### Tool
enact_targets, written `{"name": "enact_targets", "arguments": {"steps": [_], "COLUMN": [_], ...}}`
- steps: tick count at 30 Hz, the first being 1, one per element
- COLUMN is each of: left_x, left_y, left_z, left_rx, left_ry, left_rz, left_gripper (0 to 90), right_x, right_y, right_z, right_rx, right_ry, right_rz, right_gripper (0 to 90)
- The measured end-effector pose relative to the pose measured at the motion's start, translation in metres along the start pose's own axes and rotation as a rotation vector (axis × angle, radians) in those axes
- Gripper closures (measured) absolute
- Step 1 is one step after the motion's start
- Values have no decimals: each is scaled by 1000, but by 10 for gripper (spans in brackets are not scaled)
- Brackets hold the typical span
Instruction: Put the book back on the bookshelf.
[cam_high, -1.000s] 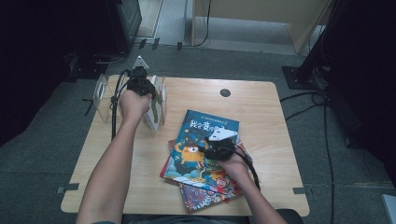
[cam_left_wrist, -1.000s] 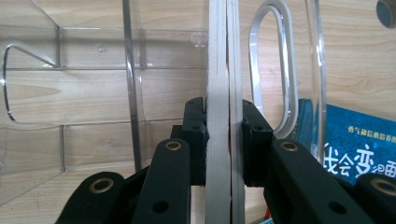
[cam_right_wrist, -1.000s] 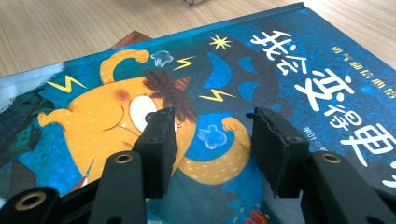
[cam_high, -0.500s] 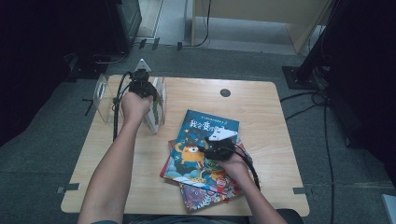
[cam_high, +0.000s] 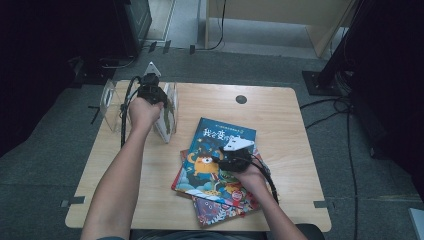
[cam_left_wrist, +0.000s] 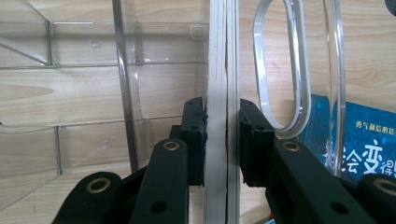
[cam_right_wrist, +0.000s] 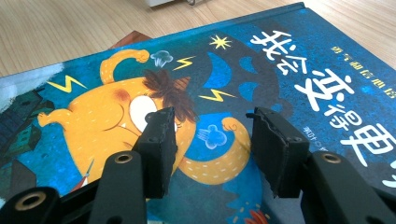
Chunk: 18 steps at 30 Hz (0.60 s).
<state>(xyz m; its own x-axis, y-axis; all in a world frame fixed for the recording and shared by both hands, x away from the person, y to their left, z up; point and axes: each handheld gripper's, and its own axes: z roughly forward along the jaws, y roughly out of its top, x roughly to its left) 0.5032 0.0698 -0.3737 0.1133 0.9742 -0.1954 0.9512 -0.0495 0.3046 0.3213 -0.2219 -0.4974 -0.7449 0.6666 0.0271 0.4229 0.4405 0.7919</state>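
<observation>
A thin book (cam_left_wrist: 217, 70) with white page edges stands upright in a clear acrylic rack (cam_high: 111, 100) at the table's far left. My left gripper (cam_left_wrist: 223, 135) is shut on that book (cam_high: 167, 117), one pad pressing each side, and in the high view the left gripper (cam_high: 156, 102) reaches down into the rack from above. A blue picture book (cam_high: 220, 145) with an orange monster on its cover lies on top of a small stack. My right gripper (cam_right_wrist: 212, 140) stands open just over the cover (cam_right_wrist: 280, 70), with nothing between its pads; in the high view this right gripper (cam_high: 220, 160) is over the book's middle.
A clear divider with an oval cut-out (cam_left_wrist: 299, 70) stands right beside the held book. Under the blue book lie other colourful books (cam_high: 220, 210), one with a reddish corner (cam_right_wrist: 133, 35). A round cable hole (cam_high: 241, 99) sits at the wooden table's (cam_high: 280, 115) far edge.
</observation>
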Motion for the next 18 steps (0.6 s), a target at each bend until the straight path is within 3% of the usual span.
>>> {"name": "enact_targets", "arguments": {"steps": [11, 18], "left_x": [-2, -5], "left_y": [0, -1], "left_z": [-9, -24], "left_rx": [-3, -36], "left_ry": [-10, -8], "left_rz": [12, 39], "left_gripper": [734, 688], "right_x": [0, 0], "right_y": [0, 0], "right_z": [0, 0], "right_rx": [0, 0], "right_ry": [0, 0], "right_rz": [2, 0], "right_gripper": [502, 501]}}
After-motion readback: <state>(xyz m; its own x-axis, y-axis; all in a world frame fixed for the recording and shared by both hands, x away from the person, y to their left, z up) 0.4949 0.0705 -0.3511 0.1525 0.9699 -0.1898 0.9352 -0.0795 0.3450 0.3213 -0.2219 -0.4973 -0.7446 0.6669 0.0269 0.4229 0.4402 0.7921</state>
